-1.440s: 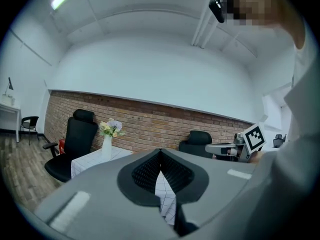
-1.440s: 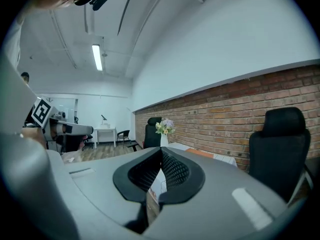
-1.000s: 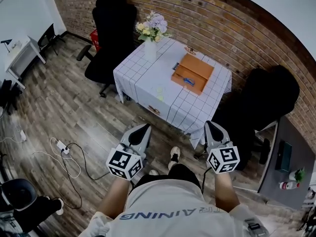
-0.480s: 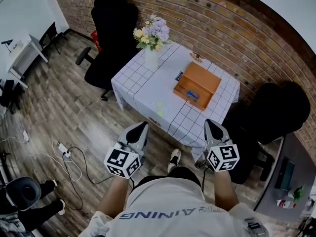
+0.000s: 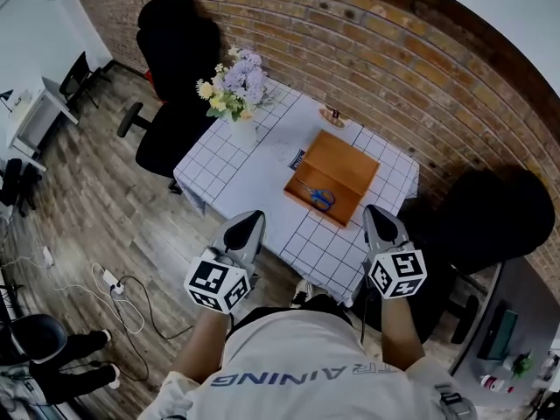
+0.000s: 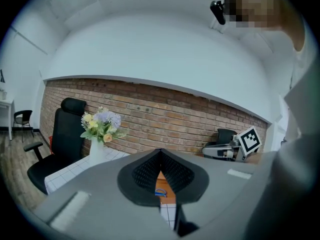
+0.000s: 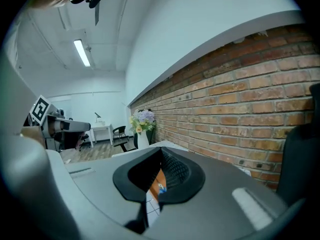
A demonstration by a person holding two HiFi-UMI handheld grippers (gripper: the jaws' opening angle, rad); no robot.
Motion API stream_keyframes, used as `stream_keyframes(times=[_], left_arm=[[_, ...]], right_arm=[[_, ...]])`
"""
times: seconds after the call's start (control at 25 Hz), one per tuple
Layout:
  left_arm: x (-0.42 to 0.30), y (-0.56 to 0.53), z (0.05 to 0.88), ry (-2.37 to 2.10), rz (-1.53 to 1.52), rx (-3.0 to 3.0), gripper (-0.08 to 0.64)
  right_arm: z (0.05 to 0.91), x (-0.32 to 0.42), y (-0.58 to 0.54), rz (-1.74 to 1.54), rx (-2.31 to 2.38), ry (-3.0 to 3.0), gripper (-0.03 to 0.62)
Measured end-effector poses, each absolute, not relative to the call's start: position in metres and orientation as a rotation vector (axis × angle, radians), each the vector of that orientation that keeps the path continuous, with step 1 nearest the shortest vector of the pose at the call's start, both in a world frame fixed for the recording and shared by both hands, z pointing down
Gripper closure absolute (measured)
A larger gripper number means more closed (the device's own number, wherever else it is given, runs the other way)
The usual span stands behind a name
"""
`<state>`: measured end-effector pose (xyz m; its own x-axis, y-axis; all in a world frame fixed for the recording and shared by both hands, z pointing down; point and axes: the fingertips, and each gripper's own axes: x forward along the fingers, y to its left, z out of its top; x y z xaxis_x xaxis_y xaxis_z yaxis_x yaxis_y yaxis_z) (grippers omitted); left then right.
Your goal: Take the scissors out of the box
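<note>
An open wooden box [image 5: 337, 169] lies on a table with a white checked cloth [image 5: 236, 169]. Scissors with blue handles [image 5: 318, 197] lie inside the box near its front wall. My left gripper [image 5: 254, 220] is shut and empty, its tip at the table's near edge, left of the box. My right gripper [image 5: 375, 211] is shut and empty too, just right of the box's front corner. In the left gripper view the shut jaws [image 6: 160, 153] leave a slit through which the box [image 6: 161, 176] and a blue handle [image 6: 161, 192] show. The right gripper view [image 7: 161, 151] shows the same blue handle [image 7: 161, 188].
A white vase of flowers [image 5: 232, 94] stands at the table's far left corner. A small dark card [image 5: 297, 158] and a little holder [image 5: 331, 115] lie beside the box. Black office chairs stand at the left [image 5: 171, 68] and right [image 5: 490, 217]. Cables and a power strip [image 5: 109, 280] lie on the wooden floor.
The person has walked towards the table: the table and box have come much nearer, and both gripper tips now reach its near edge. Both grippers stayed shut.
</note>
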<state>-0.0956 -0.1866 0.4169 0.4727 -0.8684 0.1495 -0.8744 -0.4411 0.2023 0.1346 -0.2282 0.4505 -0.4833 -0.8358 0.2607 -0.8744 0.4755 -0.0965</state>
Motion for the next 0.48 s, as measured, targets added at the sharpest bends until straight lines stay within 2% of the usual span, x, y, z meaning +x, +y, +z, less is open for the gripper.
stream_keyframes(times=[0.48], left_arm=[[-0.046, -0.274, 0.425, -1.357, 0.107, 2.54, 0.558]], right_arm=[[0.468, 0.185, -0.289, 0.394, 1.602, -2.468, 0.577]])
